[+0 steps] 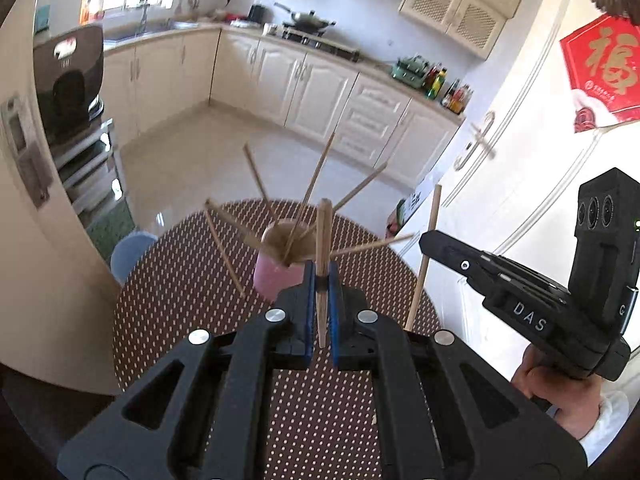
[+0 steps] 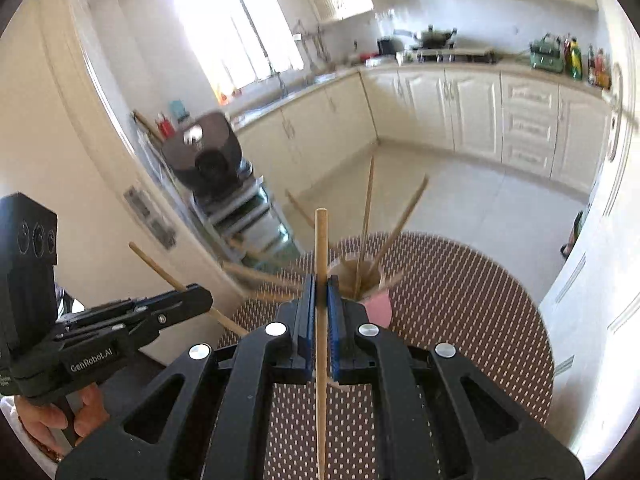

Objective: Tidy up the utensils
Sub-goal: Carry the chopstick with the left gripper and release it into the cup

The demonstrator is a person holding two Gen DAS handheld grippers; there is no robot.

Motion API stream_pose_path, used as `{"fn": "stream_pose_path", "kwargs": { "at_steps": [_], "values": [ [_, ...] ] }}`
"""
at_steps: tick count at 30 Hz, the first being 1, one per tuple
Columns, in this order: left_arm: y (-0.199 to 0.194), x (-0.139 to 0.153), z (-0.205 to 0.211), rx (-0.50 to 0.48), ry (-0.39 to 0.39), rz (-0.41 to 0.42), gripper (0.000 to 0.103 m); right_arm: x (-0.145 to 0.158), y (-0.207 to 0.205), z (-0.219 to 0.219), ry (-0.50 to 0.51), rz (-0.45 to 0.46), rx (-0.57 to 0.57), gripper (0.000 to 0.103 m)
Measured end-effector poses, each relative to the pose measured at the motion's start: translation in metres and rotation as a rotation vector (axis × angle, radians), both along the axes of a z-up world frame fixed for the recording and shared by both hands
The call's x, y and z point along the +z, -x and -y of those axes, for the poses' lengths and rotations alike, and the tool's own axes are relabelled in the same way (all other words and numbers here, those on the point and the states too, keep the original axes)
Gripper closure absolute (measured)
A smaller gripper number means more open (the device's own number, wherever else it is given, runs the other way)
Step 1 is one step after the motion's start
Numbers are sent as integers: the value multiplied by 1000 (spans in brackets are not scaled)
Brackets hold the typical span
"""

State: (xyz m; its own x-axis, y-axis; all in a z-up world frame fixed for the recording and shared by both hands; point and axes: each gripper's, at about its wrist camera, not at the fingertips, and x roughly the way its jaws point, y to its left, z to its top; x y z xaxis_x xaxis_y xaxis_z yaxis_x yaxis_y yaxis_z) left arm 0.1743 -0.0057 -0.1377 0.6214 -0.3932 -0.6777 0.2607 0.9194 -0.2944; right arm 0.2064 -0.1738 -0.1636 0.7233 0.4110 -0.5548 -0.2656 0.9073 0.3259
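Claws (image 1: 321,280) (image 2: 321,292) pinch slender round wooden chopsticks (image 1: 323,248).

My right gripper (image 2: 320,292) has its blue fingers (image 2: 306,312) clamped on one chopstick (image 2: 321,248), which stands nearly upright between them. Just beyond, a pink cup (image 2: 378,304) sits on the dotted bench (image 2: 460,300) with more chopsticks (image 2: 366,216) fanning out of it. At lower left my left gripper (image 2: 200,298) is pinched on another chopstick (image 2: 156,264), tilted, with a hand (image 2: 68,416) on its handle.
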Motion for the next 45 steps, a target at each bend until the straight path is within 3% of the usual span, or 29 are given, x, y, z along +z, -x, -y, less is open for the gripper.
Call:
{"fn": "stream_pose_path", "kwargs": {
  "at_steps": [8,15,29,45],
  "values": [
    [-15,45,6,13,6,108,97,34,-10,17,-37,188,-80,98],
    [-42,61,6,77,-13,152,97,30,-42,8,-42,236,-79,98],
    [-100,30,13,132,-67,82,97,8,-95,-16,15,246,-70,98],
    [-127,-10,14,140,-85,-8,97,-16,-109,-39,94,242,-48,98]
  ]
}}
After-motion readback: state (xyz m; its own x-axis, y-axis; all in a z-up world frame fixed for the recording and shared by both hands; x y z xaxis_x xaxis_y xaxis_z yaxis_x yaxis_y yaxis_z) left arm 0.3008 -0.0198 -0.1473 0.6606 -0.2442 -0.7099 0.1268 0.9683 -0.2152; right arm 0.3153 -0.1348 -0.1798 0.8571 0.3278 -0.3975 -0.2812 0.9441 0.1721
